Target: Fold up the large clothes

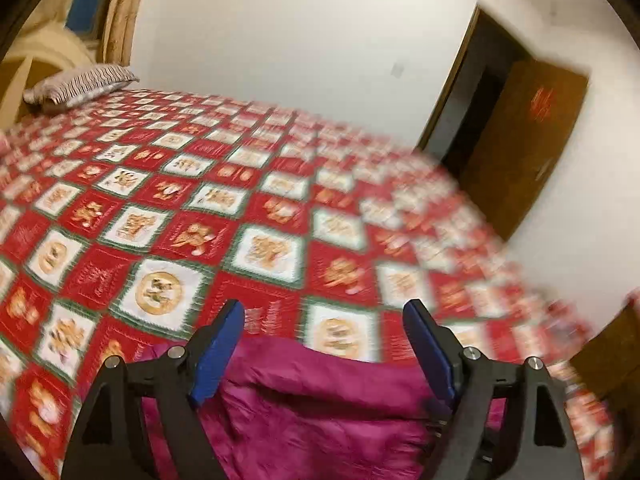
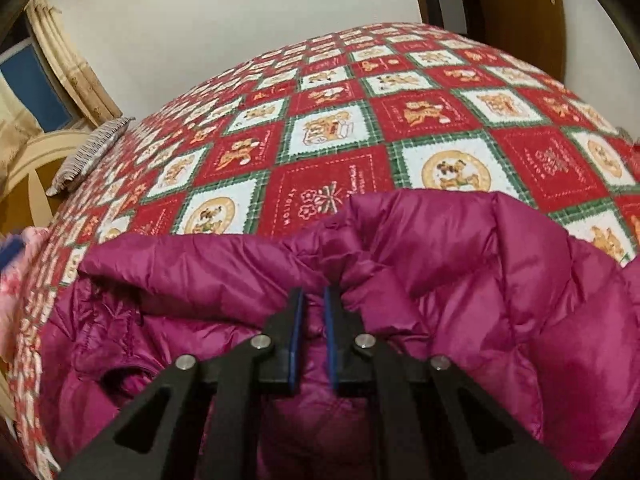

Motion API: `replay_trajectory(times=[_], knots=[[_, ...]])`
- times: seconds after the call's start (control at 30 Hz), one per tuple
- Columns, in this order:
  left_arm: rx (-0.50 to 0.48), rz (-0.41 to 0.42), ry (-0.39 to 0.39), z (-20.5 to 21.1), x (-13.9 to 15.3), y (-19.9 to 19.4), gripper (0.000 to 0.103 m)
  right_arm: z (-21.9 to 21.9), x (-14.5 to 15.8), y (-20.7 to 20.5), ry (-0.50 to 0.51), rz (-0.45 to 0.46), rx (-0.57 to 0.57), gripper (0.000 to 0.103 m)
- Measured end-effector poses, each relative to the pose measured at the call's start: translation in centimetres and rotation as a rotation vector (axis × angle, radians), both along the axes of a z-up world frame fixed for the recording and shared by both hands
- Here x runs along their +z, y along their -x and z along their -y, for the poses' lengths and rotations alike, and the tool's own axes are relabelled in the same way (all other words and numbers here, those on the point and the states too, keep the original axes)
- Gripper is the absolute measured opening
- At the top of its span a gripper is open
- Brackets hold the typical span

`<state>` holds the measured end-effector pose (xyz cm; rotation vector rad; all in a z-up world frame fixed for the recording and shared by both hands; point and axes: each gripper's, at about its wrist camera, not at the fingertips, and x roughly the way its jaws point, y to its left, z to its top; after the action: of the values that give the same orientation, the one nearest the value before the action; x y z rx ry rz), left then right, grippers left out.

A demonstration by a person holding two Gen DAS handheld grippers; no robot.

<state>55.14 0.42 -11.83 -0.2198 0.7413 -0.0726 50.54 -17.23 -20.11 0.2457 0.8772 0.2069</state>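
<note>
Left gripper (image 1: 323,314) fingers wide apart; right gripper (image 2: 313,294) fingers pinched.

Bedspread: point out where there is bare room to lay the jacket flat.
The bedspread lies bare from the magenta jacket back to the wall, and from the striped pillow across to the door side. The near edge is crowded: the jacket, plus pink fabric at its left.

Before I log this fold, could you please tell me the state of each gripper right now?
Left gripper: open, nothing held, above the magenta jacket.
Right gripper: closed on a pinch of the magenta jacket's fabric.
</note>
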Motion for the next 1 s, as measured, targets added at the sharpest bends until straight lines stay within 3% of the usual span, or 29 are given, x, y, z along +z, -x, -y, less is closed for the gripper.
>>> replay_trajectory(times=[0.07,0.1,0.17,0.23,0.37,0.43,0.57,0.8,1.0], knots=[[0.057,-0.163,-0.126,0.2,-3.6,-1.1,0.082,-0.3,0.0,0.0,0.027,0.007,0.001,0.011],[0.071,-0.208,-0.154,-0.1,-5.8,-0.8,0.082,-0.3,0.1,0.0,0.029,0.01,0.002,0.011],[0.08,-0.226,-0.135,-1.2,-9.1,0.4,0.083,0.1,0.0,0.0,0.007,0.012,0.002,0.011],[0.104,-0.141,-0.082,-2.0,-8.9,1.8,0.083,0.3,-0.1,0.0,-0.017,0.012,0.004,0.011],[0.094,-0.168,-0.184,-0.4,-9.6,0.7,0.088,0.3,0.2,-0.1,-0.031,-0.019,-0.007,0.012],[0.092,-0.167,-0.176,-0.7,-9.7,0.8,0.088,0.7,0.8,-0.2,-0.032,-0.057,-0.006,0.012],[0.087,-0.163,-0.167,-0.9,-9.7,0.9,0.089,1.4,1.4,0.4,0.101,-0.047,-0.012,0.011],[0.089,-0.164,-0.184,-0.6,-9.6,0.8,0.09,0.0,0.3,0.8,0.203,0.01,0.002,0.009],[0.085,-0.162,-0.164,-0.6,-9.5,0.8,0.091,-0.1,0.4,1.0,0.222,0.023,0.001,0.01]])
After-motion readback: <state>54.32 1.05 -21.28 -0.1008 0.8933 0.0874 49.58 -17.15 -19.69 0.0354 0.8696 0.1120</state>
